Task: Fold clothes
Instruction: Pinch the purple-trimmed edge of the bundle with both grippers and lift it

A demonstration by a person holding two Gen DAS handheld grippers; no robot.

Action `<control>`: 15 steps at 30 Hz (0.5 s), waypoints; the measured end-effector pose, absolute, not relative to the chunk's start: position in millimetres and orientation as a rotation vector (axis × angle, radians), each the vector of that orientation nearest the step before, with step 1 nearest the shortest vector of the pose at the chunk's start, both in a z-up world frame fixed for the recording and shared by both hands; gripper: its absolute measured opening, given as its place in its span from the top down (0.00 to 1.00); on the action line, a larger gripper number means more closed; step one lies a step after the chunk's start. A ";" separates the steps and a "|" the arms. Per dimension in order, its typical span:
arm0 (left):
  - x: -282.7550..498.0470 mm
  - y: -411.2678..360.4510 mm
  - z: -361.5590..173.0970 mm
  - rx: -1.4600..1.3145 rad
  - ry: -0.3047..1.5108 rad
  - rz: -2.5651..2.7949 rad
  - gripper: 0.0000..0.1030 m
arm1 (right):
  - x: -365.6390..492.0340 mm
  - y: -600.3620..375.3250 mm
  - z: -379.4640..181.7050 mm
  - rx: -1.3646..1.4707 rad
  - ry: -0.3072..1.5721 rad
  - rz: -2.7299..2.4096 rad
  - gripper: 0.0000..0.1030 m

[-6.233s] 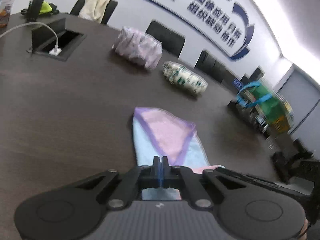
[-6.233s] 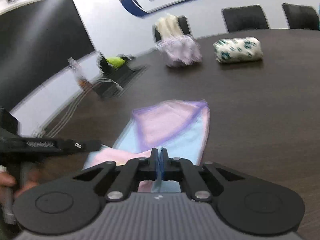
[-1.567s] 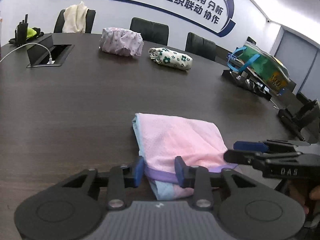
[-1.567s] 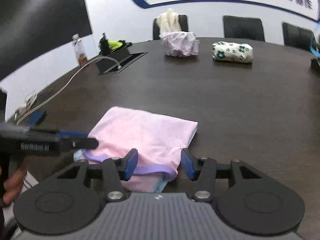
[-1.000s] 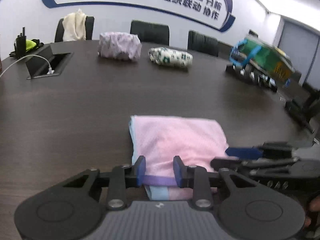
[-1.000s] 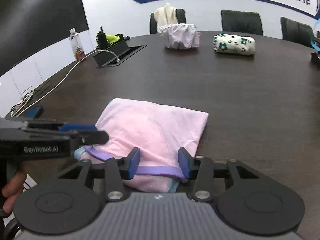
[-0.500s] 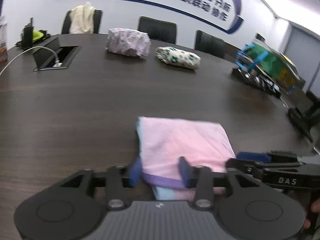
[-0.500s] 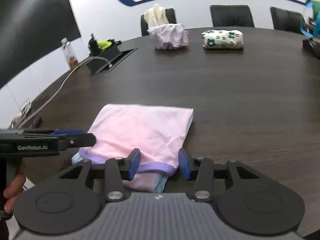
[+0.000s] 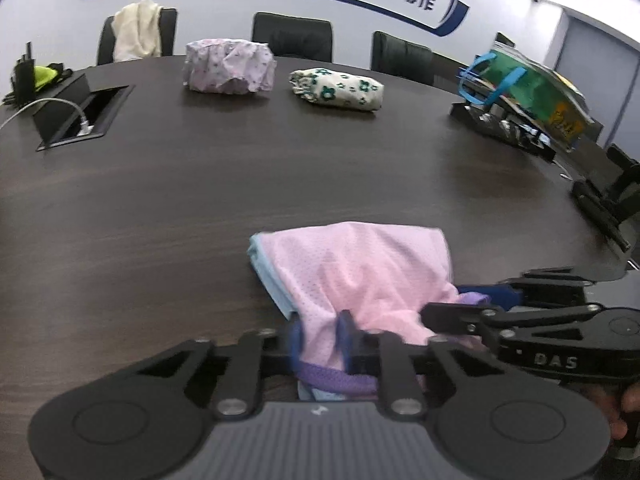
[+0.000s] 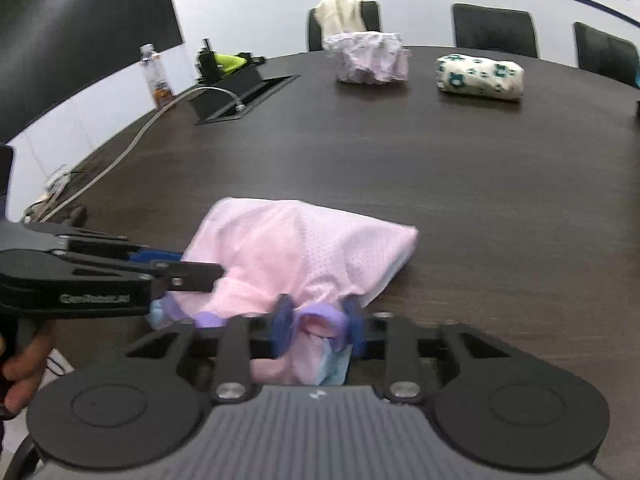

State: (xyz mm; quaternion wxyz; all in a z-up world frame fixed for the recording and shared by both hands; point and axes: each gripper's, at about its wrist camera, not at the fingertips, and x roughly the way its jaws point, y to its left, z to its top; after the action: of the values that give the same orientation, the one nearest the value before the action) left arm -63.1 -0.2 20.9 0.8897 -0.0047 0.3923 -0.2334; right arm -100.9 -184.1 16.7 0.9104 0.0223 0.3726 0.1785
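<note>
The pink garment (image 9: 352, 272) is laid on the dark table (image 9: 200, 200), well apart from the lilac bundle (image 9: 228, 66) and the floral bundle (image 9: 336, 90) at the far side, judged to be finished folds set out of the way. Its purple-trimmed near edge is gathered between the 2 closing jaws of the left gripper (image 9: 320, 332), and likewise in the closing right gripper (image 10: 318, 322). Both near corners appear to be taken so 1 further fold can be carried away from the edge evenly.

Before us, even bright indoor light, glare top right, bowed fisheye edges, soft blur near our grippers.
</note>
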 end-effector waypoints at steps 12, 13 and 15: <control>-9.8 -6.1 39.0 -0.037 0.739 -0.469 0.92 | -44.9 -196.5 30.4 0.123 0.690 0.432 0.95; -5.1 -6.0 41.9 -0.045 0.736 -0.470 0.92 | -41.0 -196.4 33.4 0.119 0.682 0.432 0.95; 3.1 -4.6 47.1 -0.063 0.733 -0.470 0.92 | -34.3 -196.7 39.4 0.107 0.664 0.431 0.95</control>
State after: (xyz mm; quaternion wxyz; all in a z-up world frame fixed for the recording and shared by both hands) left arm 3.1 -4.6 47.1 0.9062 -0.0305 0.3549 -0.2277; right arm -34.3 -196.7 39.4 0.9212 0.0523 0.3235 0.2097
